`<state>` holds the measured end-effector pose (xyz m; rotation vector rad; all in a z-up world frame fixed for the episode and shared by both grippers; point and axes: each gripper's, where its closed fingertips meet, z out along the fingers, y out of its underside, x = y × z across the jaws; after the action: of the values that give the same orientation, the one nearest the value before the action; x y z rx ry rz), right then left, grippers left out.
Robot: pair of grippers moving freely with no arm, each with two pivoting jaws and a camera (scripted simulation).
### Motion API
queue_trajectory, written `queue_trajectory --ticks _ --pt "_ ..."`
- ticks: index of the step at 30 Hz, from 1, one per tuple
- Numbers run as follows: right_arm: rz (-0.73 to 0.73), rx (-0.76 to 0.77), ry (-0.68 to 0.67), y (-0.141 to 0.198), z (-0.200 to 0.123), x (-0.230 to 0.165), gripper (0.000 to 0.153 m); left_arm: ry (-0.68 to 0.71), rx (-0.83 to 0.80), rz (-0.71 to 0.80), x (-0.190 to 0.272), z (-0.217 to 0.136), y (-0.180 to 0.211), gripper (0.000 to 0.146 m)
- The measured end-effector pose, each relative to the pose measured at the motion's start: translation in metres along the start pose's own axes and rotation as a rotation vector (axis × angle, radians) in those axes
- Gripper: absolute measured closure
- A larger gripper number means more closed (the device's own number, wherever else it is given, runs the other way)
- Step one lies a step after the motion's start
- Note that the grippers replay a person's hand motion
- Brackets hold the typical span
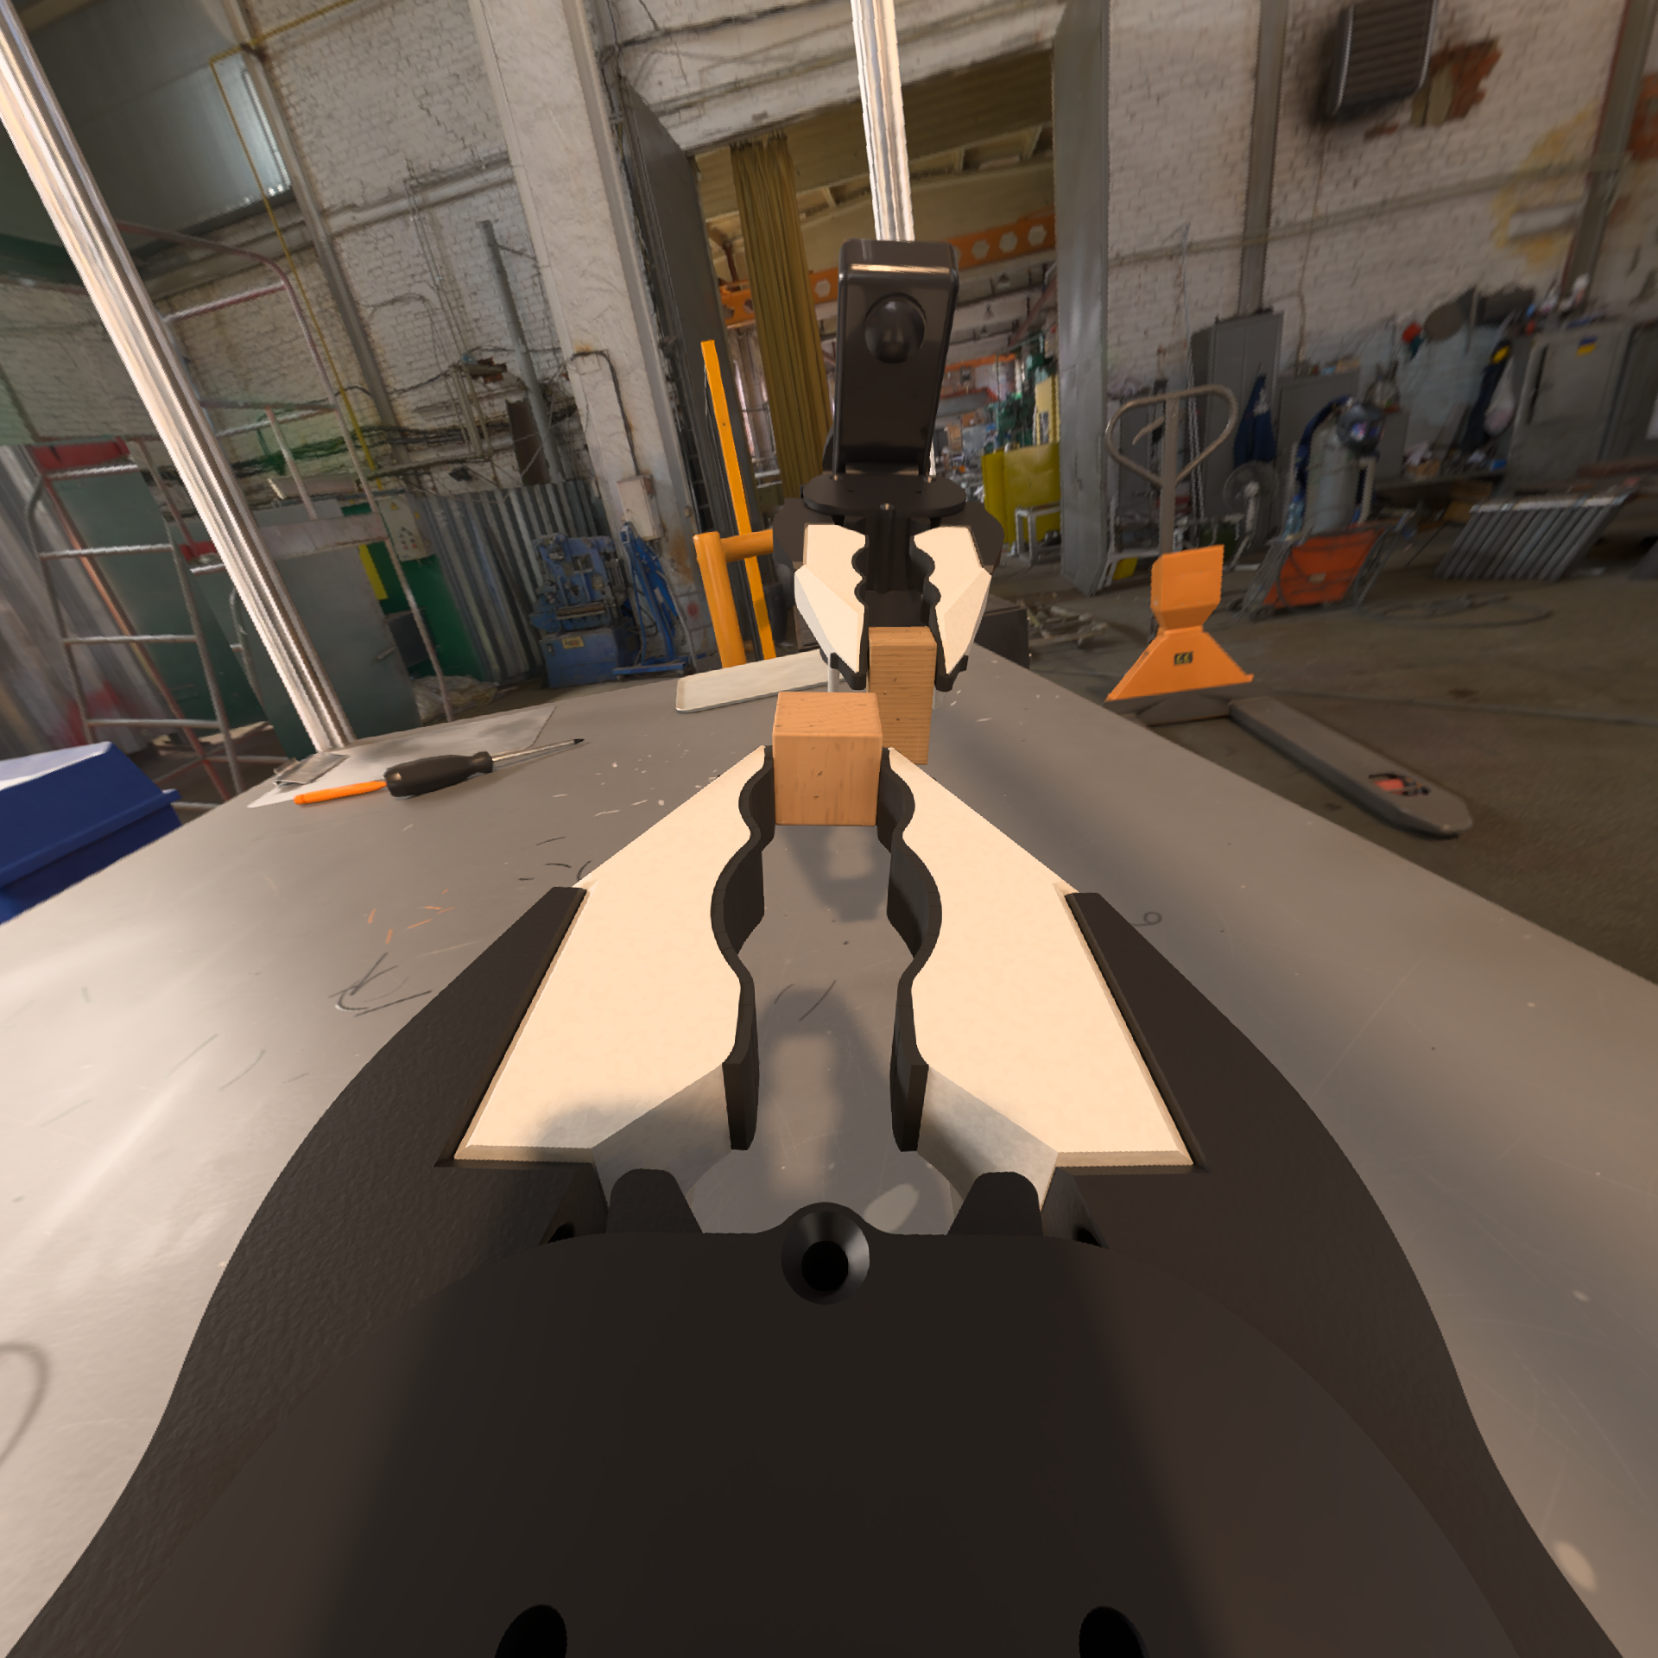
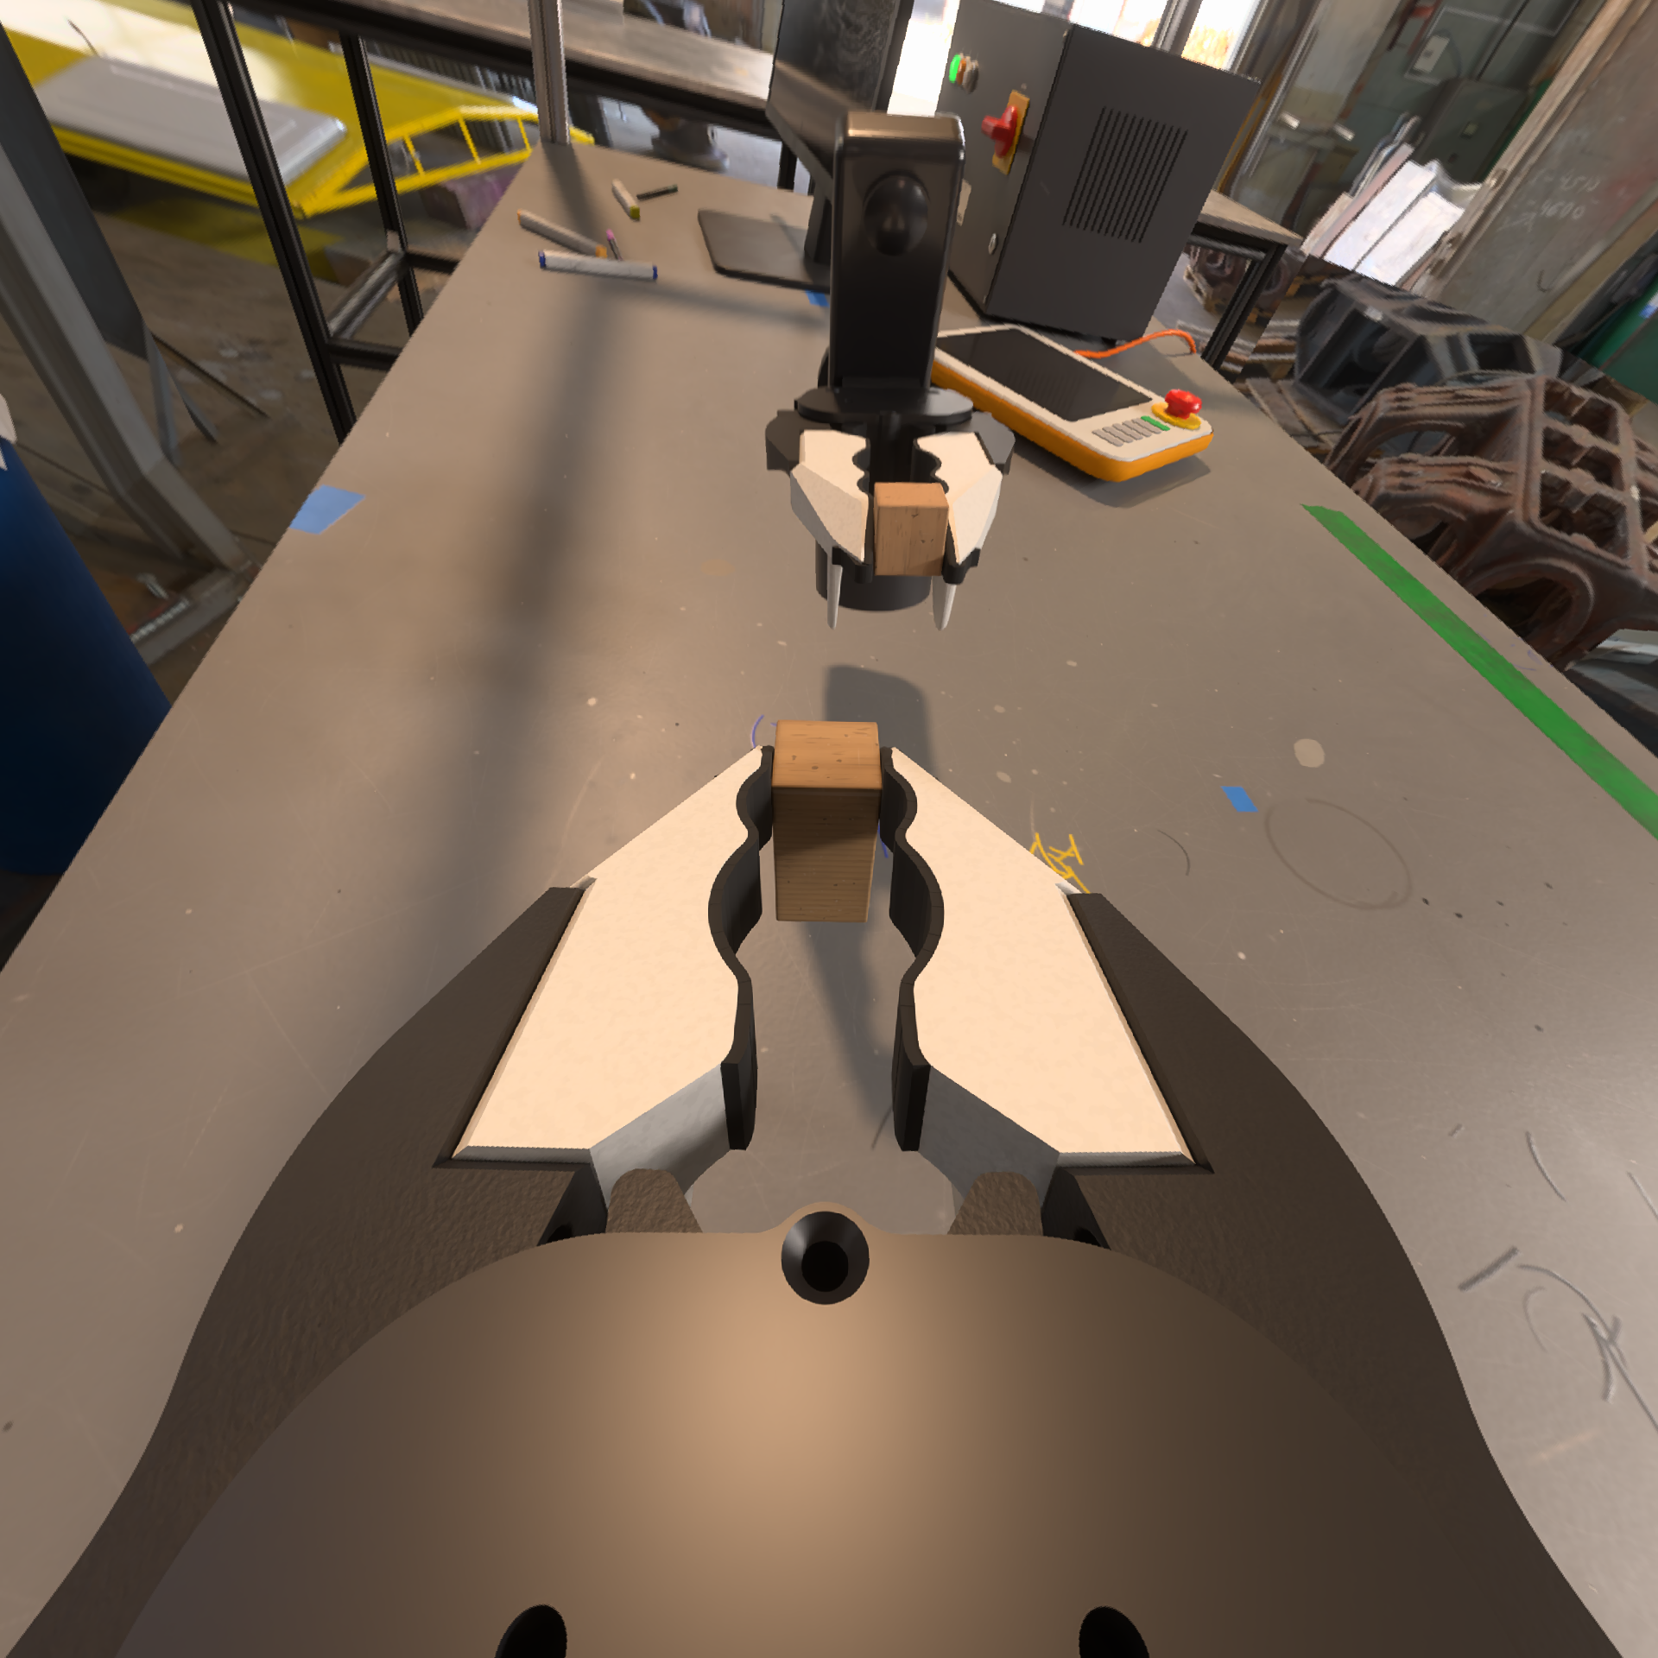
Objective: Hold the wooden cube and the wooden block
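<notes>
My left gripper (image 1: 825,773) is shut on the wooden cube (image 1: 824,770), held between its fingertips above the grey table (image 1: 269,987). My right gripper (image 2: 825,781) is shut on the taller wooden block (image 2: 824,821), which stands upright between its fingertips and hangs below them. The two grippers face each other. In the left wrist view the right gripper (image 1: 900,686) shows beyond with the block (image 1: 902,691). In the right wrist view the left gripper (image 2: 888,597) shows beyond with the cube (image 2: 909,529).
A screwdriver (image 1: 449,772) and an orange pen (image 1: 341,793) lie at the left of the table. A pendant controller (image 2: 1068,404), a grey control box (image 2: 1086,170), several markers (image 2: 592,260) and green tape (image 2: 1471,646) sit on the table's far part.
</notes>
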<state>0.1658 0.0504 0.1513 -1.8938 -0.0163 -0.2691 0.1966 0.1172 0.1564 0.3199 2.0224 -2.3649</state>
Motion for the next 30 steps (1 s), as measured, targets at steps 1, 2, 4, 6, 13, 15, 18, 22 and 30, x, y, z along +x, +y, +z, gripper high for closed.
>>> queue_trajectory --ticks 1,2,4,6,13,15,18,22,30 --pt "-0.008 -0.012 0.0 0.0 -0.001 -0.001 0.13 -0.002 -0.01 0.018 0.002 0.0 -0.001 0.125" --pt "-0.005 -0.016 -0.008 -0.001 -0.003 -0.002 0.13 0.001 -0.015 0.03 0.004 0.001 -0.003 0.125" --pt "0.011 -0.026 -0.023 0.001 -0.008 -0.002 0.13 0.011 -0.023 0.032 0.007 0.005 -0.004 0.125" --pt "0.034 -0.031 -0.043 0.004 -0.013 -0.003 0.13 0.027 -0.059 0.044 0.011 0.009 -0.003 0.125" --pt "0.015 -0.095 -0.042 0.008 -0.025 -0.004 0.13 0.016 -0.102 0.057 0.011 0.018 0.001 0.125" --pt "0.017 -0.083 -0.043 0.008 -0.027 -0.002 0.13 0.006 -0.115 0.046 0.009 0.021 0.002 0.125" --pt "0.033 -0.04 -0.024 0.007 -0.023 0.001 0.13 -0.025 -0.133 0.029 0.004 0.02 -0.002 0.125" --pt "0.042 -0.042 -0.03 0.009 -0.015 -0.001 0.13 -0.051 -0.134 -0.001 0.002 0.018 -0.004 0.125" --pt "0.017 -0.098 -0.031 0.013 -0.016 0.001 0.13 -0.062 -0.138 -0.032 -0.001 0.021 0.005 0.125"
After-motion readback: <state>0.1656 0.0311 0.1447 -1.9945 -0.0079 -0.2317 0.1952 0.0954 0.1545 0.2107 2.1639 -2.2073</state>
